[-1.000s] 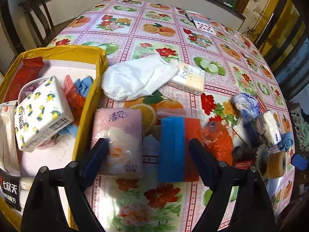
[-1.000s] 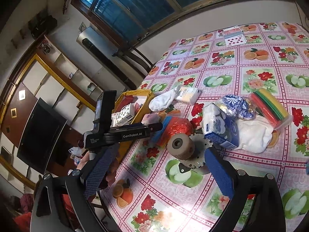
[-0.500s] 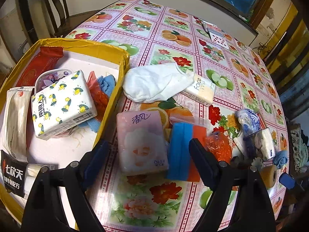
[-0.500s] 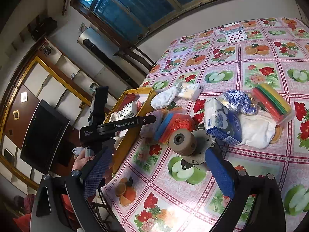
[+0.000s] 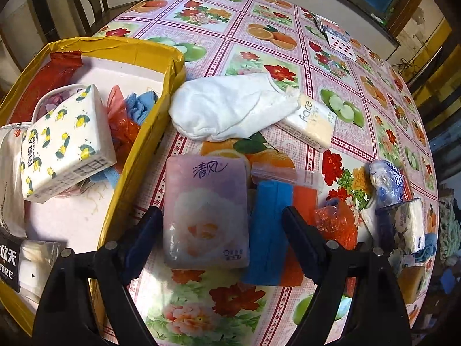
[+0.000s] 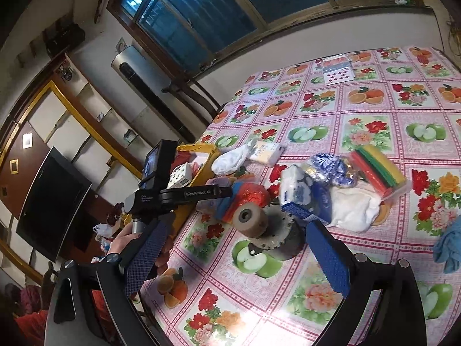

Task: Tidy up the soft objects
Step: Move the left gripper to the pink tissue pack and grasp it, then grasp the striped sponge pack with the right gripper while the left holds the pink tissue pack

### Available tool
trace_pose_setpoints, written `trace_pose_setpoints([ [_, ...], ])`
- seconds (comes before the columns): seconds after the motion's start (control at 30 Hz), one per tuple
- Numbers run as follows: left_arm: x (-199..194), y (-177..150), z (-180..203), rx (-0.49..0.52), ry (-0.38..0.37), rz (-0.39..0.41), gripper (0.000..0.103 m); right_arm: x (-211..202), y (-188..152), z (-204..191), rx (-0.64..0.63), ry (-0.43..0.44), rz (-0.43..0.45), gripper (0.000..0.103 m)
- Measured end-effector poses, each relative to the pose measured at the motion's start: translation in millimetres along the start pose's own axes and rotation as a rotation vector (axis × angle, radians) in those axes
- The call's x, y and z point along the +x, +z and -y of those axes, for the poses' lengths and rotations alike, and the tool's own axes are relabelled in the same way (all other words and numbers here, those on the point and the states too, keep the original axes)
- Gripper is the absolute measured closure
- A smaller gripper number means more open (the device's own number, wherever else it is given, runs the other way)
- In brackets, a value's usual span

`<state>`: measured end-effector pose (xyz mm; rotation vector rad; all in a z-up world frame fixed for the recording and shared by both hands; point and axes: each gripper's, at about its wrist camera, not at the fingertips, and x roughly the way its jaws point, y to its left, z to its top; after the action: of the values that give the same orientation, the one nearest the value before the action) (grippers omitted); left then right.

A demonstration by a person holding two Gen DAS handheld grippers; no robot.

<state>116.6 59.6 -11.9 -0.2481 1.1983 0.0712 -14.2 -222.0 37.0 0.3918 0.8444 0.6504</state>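
Lighting: I see warm indoor light from above, with white glare on the glossy tablecloth (image 6: 230, 321) at the near edge. The window (image 6: 259, 3) shows dim blue. Both views: strong fisheye bending, dark vignetted corners; slight softness toward the edges, centre sharp.

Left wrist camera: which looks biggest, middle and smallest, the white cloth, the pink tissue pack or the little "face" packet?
1. Crumpled white cloth and pink tissue pack with a flower print: too alike to rank, and the pack lies nearer the camera.
2. Small white-and-cream "face" packet: clearly smallest.
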Motion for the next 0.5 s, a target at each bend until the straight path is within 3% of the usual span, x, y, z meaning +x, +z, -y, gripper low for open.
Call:
trace_pose_setpoints([
  [0.07,-1.7,0.7,-5.4,-0.023,0.006,0.013,0.047,-6.6,1.7,8.3,0.019,-0.013,0.016,0.004],
  [0.1,-2.9,1.5,-9.3,-0.036,0.009,0.02,0.05,-8.7,1.4,11.3,0.024,-0.018,0.02,0.004],
  [0.33,-2.3,-1.5,-8.4,-0.001,0.014,0.026,0.056,-5.4,-1.5,25.7,0.06,-0.026,0.005,0.004],
  [0.5,-2.5,-2.5,-8.3,0.026,0.007,0.027,0.058,-0.1,18.3,39.8,0.047,-0.215,0.0,0.004],
])
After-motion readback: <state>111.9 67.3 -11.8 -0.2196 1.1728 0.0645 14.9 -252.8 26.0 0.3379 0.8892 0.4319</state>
